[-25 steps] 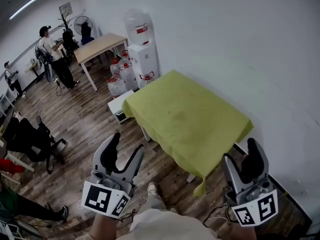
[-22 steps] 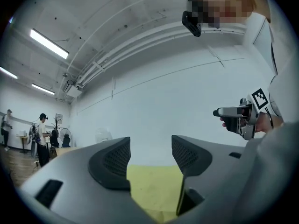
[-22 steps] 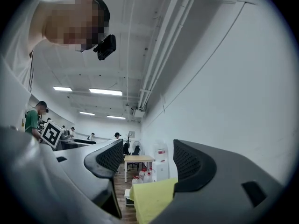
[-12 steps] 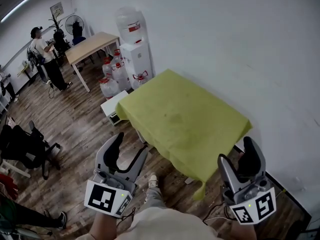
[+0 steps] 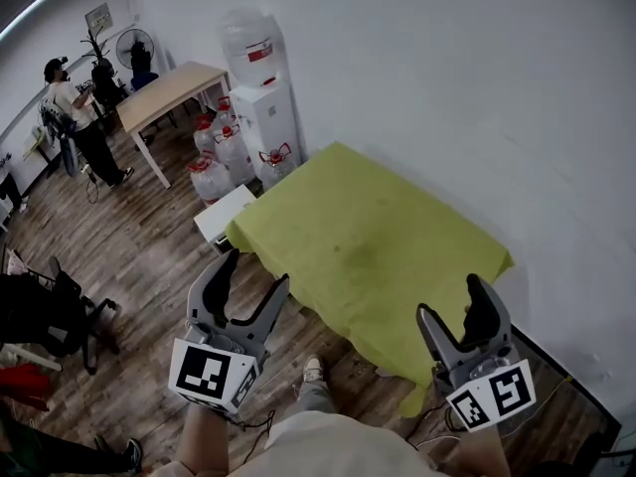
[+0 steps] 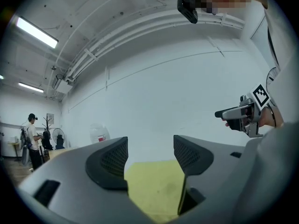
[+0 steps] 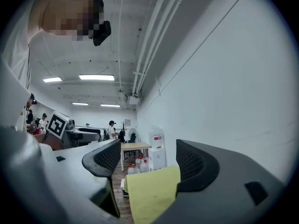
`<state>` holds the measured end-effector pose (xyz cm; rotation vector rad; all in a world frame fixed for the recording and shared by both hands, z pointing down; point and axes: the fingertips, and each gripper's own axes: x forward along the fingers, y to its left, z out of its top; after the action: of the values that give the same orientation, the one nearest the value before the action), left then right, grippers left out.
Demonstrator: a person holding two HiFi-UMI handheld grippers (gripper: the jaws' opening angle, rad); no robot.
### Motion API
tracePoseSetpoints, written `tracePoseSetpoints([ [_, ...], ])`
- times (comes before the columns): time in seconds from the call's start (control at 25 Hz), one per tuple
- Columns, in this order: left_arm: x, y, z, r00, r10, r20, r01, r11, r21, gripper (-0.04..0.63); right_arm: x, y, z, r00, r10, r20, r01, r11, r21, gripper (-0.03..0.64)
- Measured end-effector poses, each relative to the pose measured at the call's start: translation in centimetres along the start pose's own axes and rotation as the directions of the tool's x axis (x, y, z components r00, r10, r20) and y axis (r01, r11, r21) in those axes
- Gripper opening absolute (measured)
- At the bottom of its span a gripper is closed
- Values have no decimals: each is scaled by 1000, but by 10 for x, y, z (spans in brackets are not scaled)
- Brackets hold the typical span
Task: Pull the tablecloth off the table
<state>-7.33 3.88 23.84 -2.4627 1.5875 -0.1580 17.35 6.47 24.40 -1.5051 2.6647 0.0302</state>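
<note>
A yellow-green tablecloth (image 5: 370, 241) covers a small table against the white wall; its near corner hangs down at the front right. My left gripper (image 5: 251, 279) is held above the floor, short of the cloth's left front edge, and its jaws are opening with nothing between them. My right gripper (image 5: 457, 310) hovers just before the hanging front corner, jaws opening too and empty. The cloth (image 6: 156, 185) lies ahead between the left jaws in the left gripper view, and the cloth (image 7: 152, 192) also lies ahead in the right gripper view. Neither gripper touches it.
A water dispenser (image 5: 260, 82) and several water jugs (image 5: 221, 152) stand left of the table, with a white box (image 5: 224, 217) on the floor. A wooden table (image 5: 171, 92) and a standing person (image 5: 75, 117) are at the far left. An office chair (image 5: 45, 311) sits near left.
The view has drawn closer to the table. Both grippers have come forward toward the cloth's front edge and their jaws stand a little wider.
</note>
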Motion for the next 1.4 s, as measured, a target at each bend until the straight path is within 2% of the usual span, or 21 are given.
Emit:
tracePoseSetpoints([
  [0.16, 41, 33, -30, 998, -40, -42, 38, 998, -51, 317, 57, -10, -24, 997, -23, -68, 24, 1000, 8, 374],
  [0.4, 110, 77, -75, 986, -126, -108, 119, 990, -69, 342, 145, -21, -62, 982, -56, -178, 57, 998, 1, 399],
  [0.56, 155, 106, -122, 967, -172, -186, 151, 981, -118, 342, 200, -48, -110, 940, -129, -316, 132, 991, -12, 411],
  [0.72, 190, 126, -156, 949, -230, -217, 198, 967, -158, 342, 248, -67, -159, 902, -162, -401, 186, 982, 21, 419],
  [0.84, 219, 137, -195, 931, -254, -261, 218, 963, -159, 345, 281, -79, -199, 874, -170, -455, 217, 975, 54, 420],
  [1.04, 250, 140, -252, 895, -312, -318, 250, 943, -220, 345, 311, -88, -248, 822, -160, -546, 219, 975, 44, 420],
  [1.24, 276, 132, -303, 860, -346, -376, 261, 930, -259, 344, 337, -105, -293, 789, -153, -595, 223, 974, 46, 420],
  [1.4, 287, 126, -334, 837, -368, -406, 259, 918, -299, 344, 349, -119, -324, 769, -130, -626, 248, 963, 106, 422],
])
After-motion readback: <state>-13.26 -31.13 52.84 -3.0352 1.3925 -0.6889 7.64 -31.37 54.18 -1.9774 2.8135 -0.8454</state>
